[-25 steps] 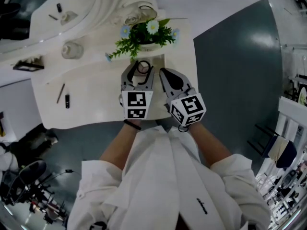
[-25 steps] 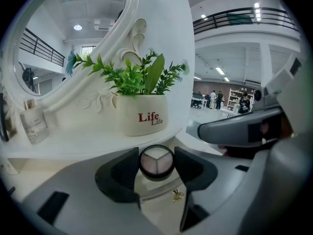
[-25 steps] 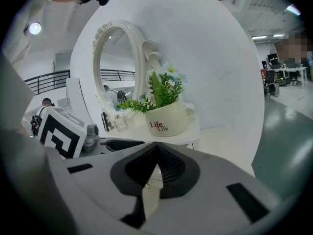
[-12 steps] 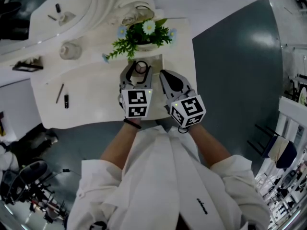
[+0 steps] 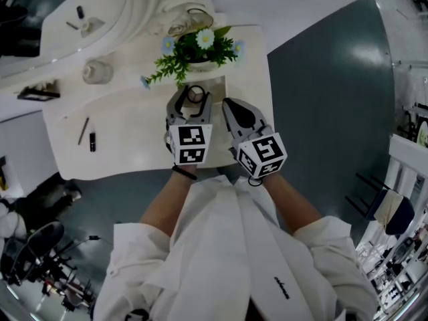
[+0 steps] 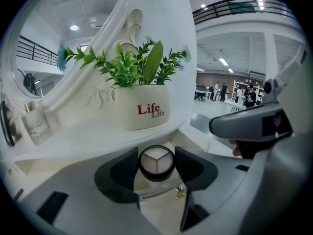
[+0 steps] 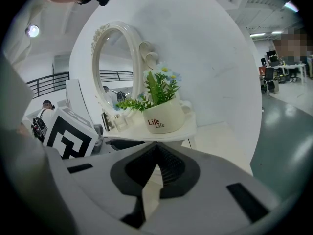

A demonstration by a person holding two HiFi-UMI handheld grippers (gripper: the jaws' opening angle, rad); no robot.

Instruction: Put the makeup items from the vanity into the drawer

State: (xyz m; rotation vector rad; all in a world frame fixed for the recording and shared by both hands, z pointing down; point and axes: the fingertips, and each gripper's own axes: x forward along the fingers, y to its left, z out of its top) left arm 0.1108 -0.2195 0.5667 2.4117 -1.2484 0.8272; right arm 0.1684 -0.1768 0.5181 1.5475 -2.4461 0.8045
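Observation:
A round black compact [image 6: 156,163] with three pale powder sections sits clamped between the dark pads of my left gripper [image 6: 156,154]. In the head view the left gripper [image 5: 195,91] holds the compact [image 5: 195,95] over the open drawer [image 5: 219,91] set in the white vanity top [image 5: 127,142], just in front of the plant pot. A small gold knob [image 6: 180,192] shows on the drawer below the compact. My right gripper [image 5: 227,103] hangs close beside the left one, over the drawer's right side. Its jaws [image 7: 155,145] are shut, tips touching, with nothing between them.
A white pot marked "Life" [image 6: 143,112] with green leaves and flowers stands right behind the drawer, against an oval mirror [image 7: 117,77]. A thin pencil [image 5: 83,130] and a dark tube [image 5: 92,141] lie at the vanity's left end. A glass bottle [image 5: 97,71] stands further back.

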